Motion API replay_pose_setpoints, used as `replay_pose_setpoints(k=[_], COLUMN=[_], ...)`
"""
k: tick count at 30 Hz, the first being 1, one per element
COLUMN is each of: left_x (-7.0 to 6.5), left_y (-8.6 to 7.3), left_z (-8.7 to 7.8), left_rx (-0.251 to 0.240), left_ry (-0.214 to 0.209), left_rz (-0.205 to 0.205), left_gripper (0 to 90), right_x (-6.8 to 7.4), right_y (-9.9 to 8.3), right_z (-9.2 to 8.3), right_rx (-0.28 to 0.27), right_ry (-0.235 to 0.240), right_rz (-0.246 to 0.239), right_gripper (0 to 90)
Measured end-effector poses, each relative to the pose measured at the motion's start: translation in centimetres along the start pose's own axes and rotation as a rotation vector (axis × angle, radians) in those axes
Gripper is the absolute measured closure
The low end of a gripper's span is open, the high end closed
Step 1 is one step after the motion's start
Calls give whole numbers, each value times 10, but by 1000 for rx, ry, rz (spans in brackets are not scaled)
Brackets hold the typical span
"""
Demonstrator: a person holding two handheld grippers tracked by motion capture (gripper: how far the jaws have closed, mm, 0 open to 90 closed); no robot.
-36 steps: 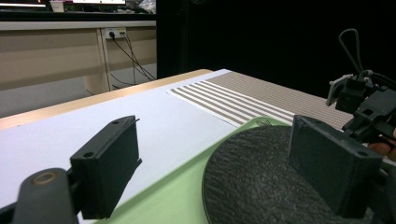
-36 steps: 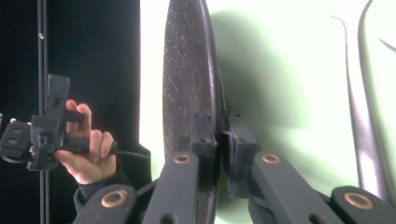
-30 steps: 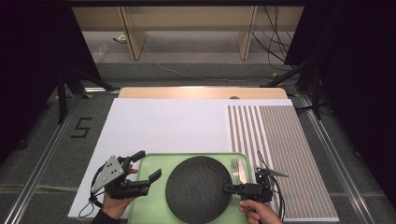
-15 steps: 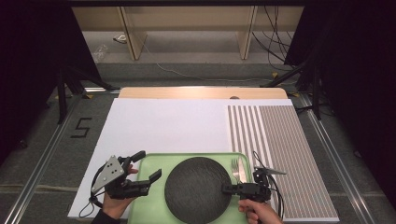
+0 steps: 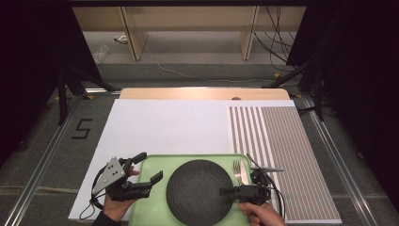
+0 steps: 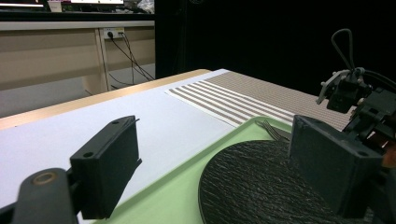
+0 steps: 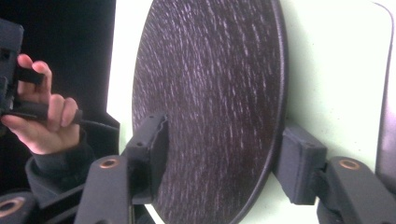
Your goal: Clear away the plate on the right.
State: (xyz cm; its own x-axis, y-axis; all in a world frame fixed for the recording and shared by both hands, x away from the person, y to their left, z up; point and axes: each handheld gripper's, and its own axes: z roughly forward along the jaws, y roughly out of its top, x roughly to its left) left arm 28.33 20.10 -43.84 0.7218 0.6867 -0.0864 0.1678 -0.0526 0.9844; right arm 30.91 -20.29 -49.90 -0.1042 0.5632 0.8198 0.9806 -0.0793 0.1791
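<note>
a round black plate lay flat on a green tray at the near edge of the white tabletop. the right hand-held gripper reached over the plate's right rim, its jaws having just been opening, one on each side of the rim without pressing it. the left hand-held gripper stood wide open and empty over the tray's left edge, just beside the plate. a fork lay right of the plate.

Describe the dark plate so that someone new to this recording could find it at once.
On the white table, look at the green tray at the near edge. The plate lies in its middle: round, black and rough-textured, unlike the shiny fork and knife at its right.
</note>
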Motion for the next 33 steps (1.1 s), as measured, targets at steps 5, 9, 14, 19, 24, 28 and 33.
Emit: replay_pose_setpoints(k=[5, 9, 14, 19, 24, 28, 33], left_x=[0, 0, 0, 0, 0, 0, 0], left_y=[0, 0, 0, 0, 0, 0, 0], left_z=[0, 0, 1, 1, 1, 1, 1], left_rx=[1, 3, 3, 5, 5, 5, 6], left_ry=[0, -1, -2, -5, -7, -7, -7], left_rz=[0, 0, 0, 2, 1, 1, 1], left_gripper=[158, 158, 158, 158, 159, 159, 159], right_x=[3, 6, 10, 12, 15, 17, 19], right_y=[0, 0, 2, 3, 5, 6, 7], right_z=[-2, -7, -12, -19, -25, -29, -33], right_rx=[-9, -31, -63, -104, -142, -173, -200], right_ry=[-27, -60, -91, -110, -116, -120, -119], right_rz=[-36, -76, -114, -148, -183, -211, -233], right_gripper=[395, 386, 382, 376, 365, 356, 336])
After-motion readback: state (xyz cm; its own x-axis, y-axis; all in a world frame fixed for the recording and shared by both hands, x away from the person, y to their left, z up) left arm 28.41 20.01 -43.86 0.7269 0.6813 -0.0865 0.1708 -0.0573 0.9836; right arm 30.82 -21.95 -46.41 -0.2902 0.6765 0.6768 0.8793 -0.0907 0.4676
